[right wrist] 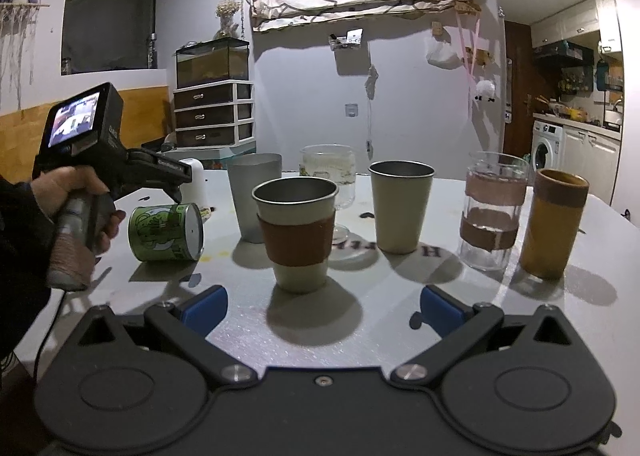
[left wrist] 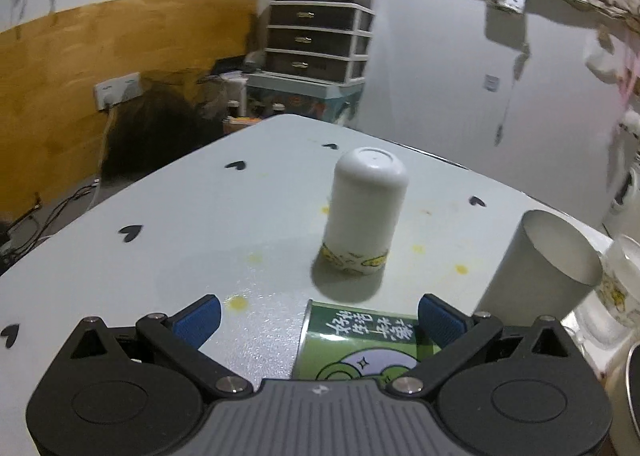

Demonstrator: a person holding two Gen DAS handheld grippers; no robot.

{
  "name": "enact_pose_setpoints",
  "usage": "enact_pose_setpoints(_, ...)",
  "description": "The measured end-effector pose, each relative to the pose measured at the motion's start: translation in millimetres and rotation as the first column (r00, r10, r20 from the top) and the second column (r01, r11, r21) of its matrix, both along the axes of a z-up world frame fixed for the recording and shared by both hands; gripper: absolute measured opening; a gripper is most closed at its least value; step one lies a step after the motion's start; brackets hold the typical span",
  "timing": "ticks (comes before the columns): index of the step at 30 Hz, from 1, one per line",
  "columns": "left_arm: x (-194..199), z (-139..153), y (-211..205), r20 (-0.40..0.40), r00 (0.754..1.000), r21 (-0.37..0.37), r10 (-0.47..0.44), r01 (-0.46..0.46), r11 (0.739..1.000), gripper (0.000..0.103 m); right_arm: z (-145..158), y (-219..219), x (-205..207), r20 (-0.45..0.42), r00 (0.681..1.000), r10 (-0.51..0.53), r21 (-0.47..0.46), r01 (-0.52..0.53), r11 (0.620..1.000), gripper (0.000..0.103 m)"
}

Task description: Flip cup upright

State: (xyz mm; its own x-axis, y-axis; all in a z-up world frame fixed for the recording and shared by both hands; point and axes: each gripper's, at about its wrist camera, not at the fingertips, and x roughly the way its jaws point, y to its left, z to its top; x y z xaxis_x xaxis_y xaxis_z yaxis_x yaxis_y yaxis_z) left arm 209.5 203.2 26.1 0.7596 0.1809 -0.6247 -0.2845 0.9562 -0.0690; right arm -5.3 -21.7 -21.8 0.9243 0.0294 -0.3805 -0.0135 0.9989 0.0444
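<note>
The green cup (left wrist: 360, 344) lies on its side on the white table (left wrist: 160, 224), right between the blue pads of the left gripper (left wrist: 320, 320). The jaws are spread wide and hold nothing; one pad sits just beside the cup's right side, the other is apart from it. Past the green cup, a white cup (left wrist: 366, 212) stands upside down. The right gripper (right wrist: 322, 306) is well to the right of the green cup, its jaws spread wide too, with a brown-banded cup (right wrist: 298, 232) just ahead.
</note>
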Motion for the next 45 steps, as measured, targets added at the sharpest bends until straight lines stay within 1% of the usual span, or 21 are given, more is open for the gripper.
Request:
enact_pose_setpoints(3, -6.5, -2.9, 2.7, 0.002, 1.0, -0.015, 0.017, -0.017, 1.0, 0.103, -1.0, -2.3, -1.5, -0.001, 1.0, 0.0, 0.007, 0.0, 1.0, 0.103)
enact_pose_setpoints(5, -9.0, -7.5, 7.2, -0.03, 0.999, -0.042, 0.029, -0.03, 0.999, 0.103, -1.3, -4.7, -1.0, 0.0, 1.0, 0.0, 0.013, 0.0, 1.0, 0.103)
enact_pose_setpoints(7, -11.6, -16.3, 15.3, -0.096, 0.995, -0.107, 0.031, -0.041, 0.993, 0.103, -1.4, -6.2, -1.4, 0.001, 1.0, 0.0, 0.018, 0.0, 1.0, 0.103)
enact_pose_setpoints(9, -20.3, -26.9, 24.9, -0.167, 0.986, -0.191, 0.025, -0.057, 0.98, 0.103, -1.6, -7.4, -1.0, 0.0, 1.0, 0.001, 0.02, -0.001, 1.0, 0.103)
enact_pose_setpoints(10, -26.1, -30.6, 28.0, -0.187, 0.982, -0.22, 0.016, -0.058, 0.974, 0.103, -2.5, -7.2, -0.8, -0.001, 1.0, 0.001, 0.02, -0.001, 1.0, 0.103)
enact_pose_setpoints(11, -33.2, -33.3, 29.2, -0.192, 0.981, -0.234, 0.01, -0.055, 0.971, 0.103, -3.1, -6.6, -0.1, -0.003, 1.0, 0.001, 0.02, -0.001, 1.0, 0.103)
enact_pose_setpoints(16, -60.2, -37.3, 23.5, -0.155, 0.987, -0.205, -0.049, 0.016, 0.979, 0.103, -5.0, -0.6, 2.8, -0.013, 1.0, 0.027, 0.017, -0.027, 0.999, 0.103)
enact_pose_setpoints(22, -59.8, -37.4, 20.6, -0.131, 0.986, -0.188, -0.104, 0.079, 0.979, 0.103, -5.5, 4.1, 3.1, -0.014, 0.999, 0.032, 0.004, -0.032, 0.999, 0.103)
enact_pose_setpoints(25, -59.4, -34.8, 23.1, -0.123, 0.986, -0.183, -0.116, 0.092, 0.979, 0.103, -5.8, 3.8, 2.9, -0.014, 0.999, 0.031, 0.001, -0.031, 1.0, 0.103)
enact_pose_setpoints(29, -62.6, -24.0, 28.9, -0.097, 0.989, -0.179, -0.11, 0.091, 0.98, 0.103, -5.6, 3.7, 3.5, -0.015, 0.999, 0.033, 0.004, -0.033, 0.999, 0.103)
enact_pose_setpoints(31, -65.4, -16.0, 31.2, -0.082, 0.99, -0.194, -0.115, 0.097, 0.976, 0.103, -5.4, 3.6, 3.4, -0.013, 0.999, 0.034, 0.004, -0.034, 0.999, 0.103)
enact_pose_setpoints(34, -80.9, -0.2, 35.7, -0.021, 0.99, -0.251, -0.139, 0.129, 0.959, 0.102, -5.5, 2.0, 1.9, -0.009, 1.0, 0.03, 0.008, -0.03, 1.0, 0.103)
enact_pose_setpoints(36, -100.2, 9.3, 38.7, 0.04, 0.987, -0.294, -0.159, 0.163, 0.942, 0.101, -5.8, 0.8, 1.7, -0.008, 1.0, 0.026, 0.009, -0.026, 1.0, 0.103)
enact_pose_setpoints(38, -121.6, 15.7, 41.7, 0.074, 0.982, -0.342, -0.175, 0.19, 0.92, 0.101, -5.6, -0.4, 1.1, -0.007, 1.0, 0.024, 0.01, -0.024, 1.0, 0.103)
enact_pose_setpoints(41, -148.7, 19.3, 46.2, 0.084, 0.971, -0.379, -0.222, 0.237, 0.894, 0.101, -4.5, -1.3, 1.5, -0.004, 1.0, 0.023, 0.013, -0.022, 1.0, 0.103)
enact_pose_setpoints(43, -159.7, 18.0, 47.9, 0.073, 0.965, -0.378, -0.251, 0.26, 0.889, 0.101, -2.2, 0.3, 4.3, 0.004, 1.0, 0.027, 0.003, -0.027, 1.0, 0.103)
enact_pose_setpoints(45, -168.4, 13.2, 49.8, 0.056, 0.958, -0.364, -0.28, 0.28, 0.888, 0.101, 1.2, 3.8, 11.4, 0.017, 0.999, 0.04, -0.01, -0.04, 0.999, 0.103)
